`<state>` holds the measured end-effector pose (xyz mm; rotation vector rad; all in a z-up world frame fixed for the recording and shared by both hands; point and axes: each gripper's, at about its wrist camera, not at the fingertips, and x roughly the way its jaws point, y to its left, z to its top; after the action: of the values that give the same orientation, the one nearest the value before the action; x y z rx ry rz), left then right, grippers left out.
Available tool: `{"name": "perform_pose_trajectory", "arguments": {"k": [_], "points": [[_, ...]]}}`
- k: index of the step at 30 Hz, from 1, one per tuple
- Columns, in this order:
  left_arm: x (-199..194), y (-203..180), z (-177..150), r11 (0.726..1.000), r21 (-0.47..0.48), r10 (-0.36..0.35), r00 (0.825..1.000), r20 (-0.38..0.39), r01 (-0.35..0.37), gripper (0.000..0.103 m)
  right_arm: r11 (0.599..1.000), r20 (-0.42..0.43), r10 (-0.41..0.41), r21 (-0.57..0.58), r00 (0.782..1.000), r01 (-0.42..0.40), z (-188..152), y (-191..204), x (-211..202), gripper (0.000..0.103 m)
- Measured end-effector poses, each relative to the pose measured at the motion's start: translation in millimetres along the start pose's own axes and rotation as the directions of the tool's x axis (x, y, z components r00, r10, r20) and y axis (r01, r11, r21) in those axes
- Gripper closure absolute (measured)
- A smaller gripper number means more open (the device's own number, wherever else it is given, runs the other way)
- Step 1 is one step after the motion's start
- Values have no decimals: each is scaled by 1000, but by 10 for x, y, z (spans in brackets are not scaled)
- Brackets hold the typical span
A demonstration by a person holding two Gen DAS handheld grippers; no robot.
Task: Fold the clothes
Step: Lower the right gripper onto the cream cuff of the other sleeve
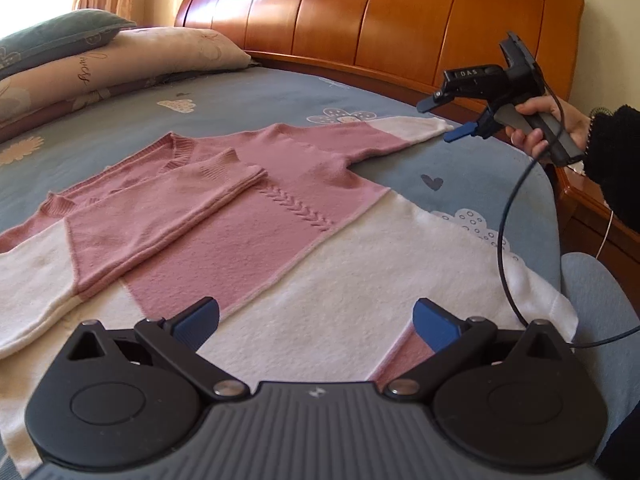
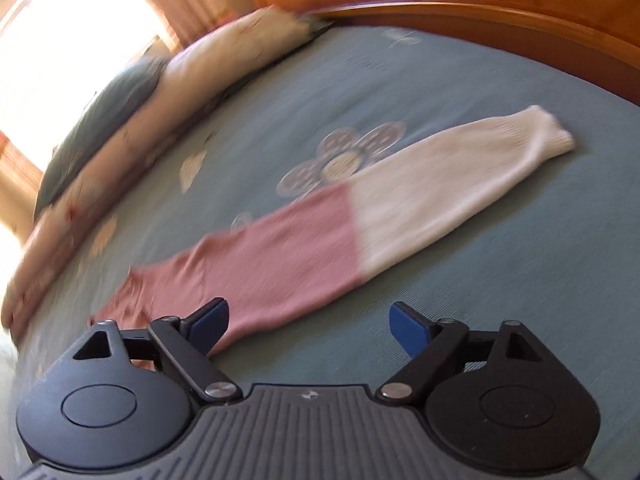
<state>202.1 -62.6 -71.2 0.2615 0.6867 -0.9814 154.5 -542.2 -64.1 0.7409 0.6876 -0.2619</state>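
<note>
The pink and white sweater (image 1: 256, 216) lies flat on the blue bedspread (image 1: 248, 96), neckline toward the pillows (image 1: 120, 56), with one sleeve (image 1: 160, 216) already folded across its chest. Its other sleeve (image 2: 360, 208) stretches out straight on the bedspread, pink near the shoulder and white toward the cuff (image 2: 552, 136), which points at the wooden headboard (image 1: 400, 20). Your left gripper (image 1: 316, 324) hovers low over the white hem area of the sweater, its blue-padded fingers spread wide apart and holding nothing. Your right gripper (image 1: 440, 120), seen from the left wrist view, hangs just beside the cuff of the outstretched sleeve, fingers parted and gripping nothing; in its own blurred view (image 2: 308, 326) the pink part of that sleeve lies just ahead of the fingers. Your right hand (image 1: 540, 124) wraps the handle, a black cable (image 1: 504, 232) trailing from it.
</note>
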Motion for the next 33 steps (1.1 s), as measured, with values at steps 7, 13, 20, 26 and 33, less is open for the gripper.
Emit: {"name": "perform_pose_trajectory", "arguments": {"k": [7,13,20,26,33], "points": [[184,-193,255,1000,26,-9,1000,-10,9,1,967,99,-33,255,995,7,385,-883,58,16],[337,-301,414,999,22,-45,999,-30,46,1,932,124,-2,360,992,-43,512,-1295,265,17],[524,-448,537,997,45,-52,997,-64,55,1,900,189,73,411,979,-146,586,-1471,446,17],[625,-497,586,998,52,-42,995,-90,46,1,903,230,88,392,969,-175,658,-1474,555,17],[673,-522,575,997,60,-34,993,-109,41,1,939,256,60,314,965,-142,761,-1383,696,16]]}}
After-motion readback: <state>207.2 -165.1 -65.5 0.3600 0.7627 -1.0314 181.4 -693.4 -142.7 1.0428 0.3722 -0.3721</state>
